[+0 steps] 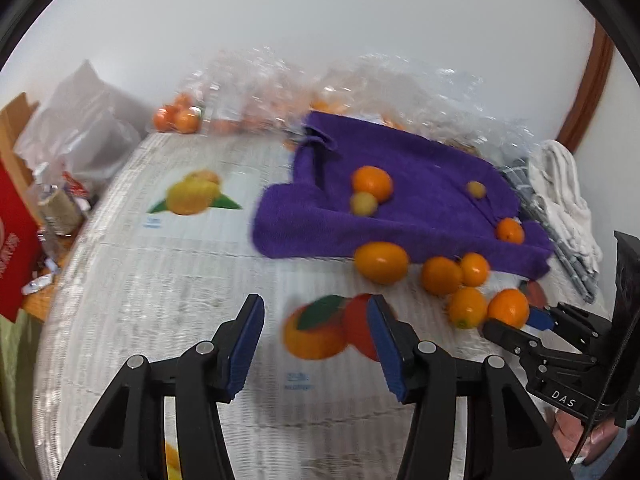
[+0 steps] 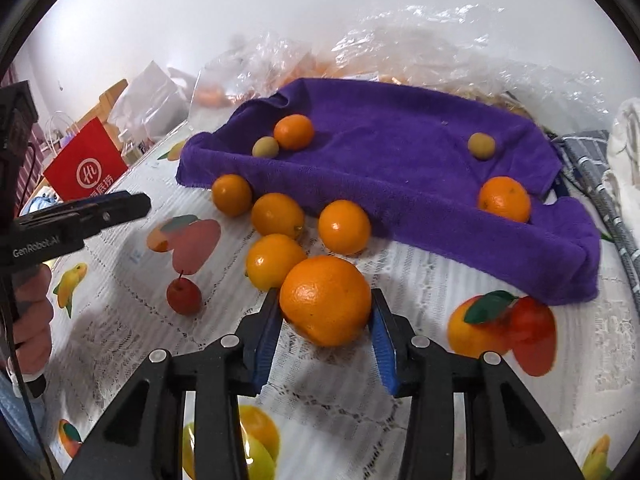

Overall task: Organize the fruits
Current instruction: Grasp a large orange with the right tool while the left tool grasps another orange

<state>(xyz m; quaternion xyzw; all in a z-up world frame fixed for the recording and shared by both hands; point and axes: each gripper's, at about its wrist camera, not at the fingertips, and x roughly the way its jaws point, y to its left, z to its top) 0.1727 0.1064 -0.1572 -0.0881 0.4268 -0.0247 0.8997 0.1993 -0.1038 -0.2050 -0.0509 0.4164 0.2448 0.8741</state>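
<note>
In the right wrist view my right gripper point(image 2: 325, 298) is shut on a large orange point(image 2: 326, 300) that rests on the fruit-print tablecloth point(image 2: 120, 320), both blue pads against its sides. Several more oranges point(image 2: 276, 216) lie just beyond it, along the front edge of a purple towel point(image 2: 400, 140). The towel carries two oranges point(image 2: 294, 131) and two small yellowish fruits point(image 2: 481, 145). A small red fruit point(image 2: 184, 296) lies to the left. My left gripper point(image 1: 316, 304) stands open over a printed orange with nothing between its fingers. My right gripper point(image 1: 516, 320) shows there holding the orange point(image 1: 508, 307).
Clear plastic bags point(image 2: 420, 48) holding more oranges lie behind the towel. A red paper bag point(image 2: 86, 164) and a white bag point(image 2: 148, 96) stand at the left. Grey and white cloths point(image 1: 560, 192) lie at the right. A person's hand point(image 2: 34, 320) holds the left gripper.
</note>
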